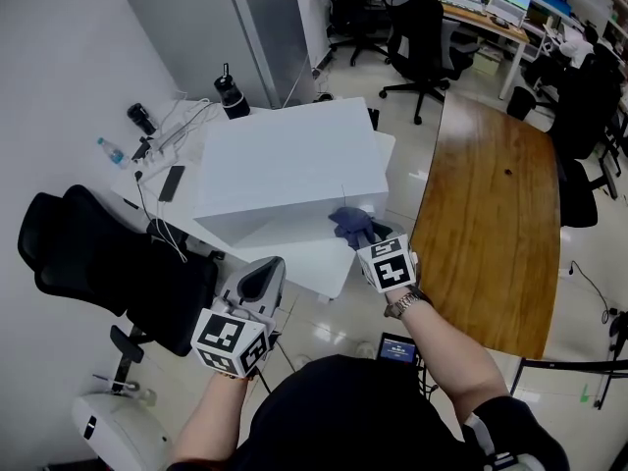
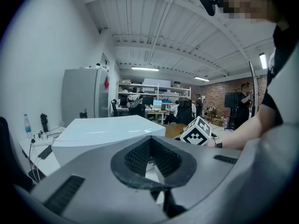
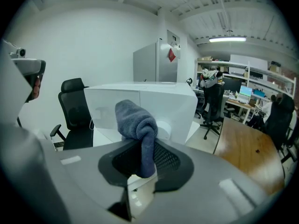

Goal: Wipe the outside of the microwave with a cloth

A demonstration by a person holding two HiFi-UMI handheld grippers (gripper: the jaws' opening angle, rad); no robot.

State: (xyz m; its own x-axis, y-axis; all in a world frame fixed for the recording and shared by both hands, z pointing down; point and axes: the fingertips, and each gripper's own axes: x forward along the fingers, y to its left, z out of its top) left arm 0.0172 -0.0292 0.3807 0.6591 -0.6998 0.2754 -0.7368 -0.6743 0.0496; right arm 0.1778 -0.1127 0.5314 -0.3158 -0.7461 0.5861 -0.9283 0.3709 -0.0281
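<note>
The white microwave (image 1: 289,160) stands on a white table (image 1: 319,268). My right gripper (image 1: 365,238) is shut on a bunched blue-grey cloth (image 1: 350,226), held up against the right end of the microwave's front face; contact there cannot be told. In the right gripper view the cloth (image 3: 138,122) sticks up from between the jaws, in front of the microwave (image 3: 161,101) and its round knob. My left gripper (image 1: 263,275) hangs lower left of the table's near edge, shut and empty. The left gripper view shows its closed jaws and, beyond them, the microwave (image 2: 107,129) and the right gripper's marker cube (image 2: 200,131).
A black office chair (image 1: 98,263) stands close at the left. A long wooden table (image 1: 491,224) runs along the right. Bottles, cables and a phone (image 1: 172,183) lie on the white table's left end. A grey fridge (image 1: 226,27) stands behind. A small device (image 1: 397,348) lies on the floor.
</note>
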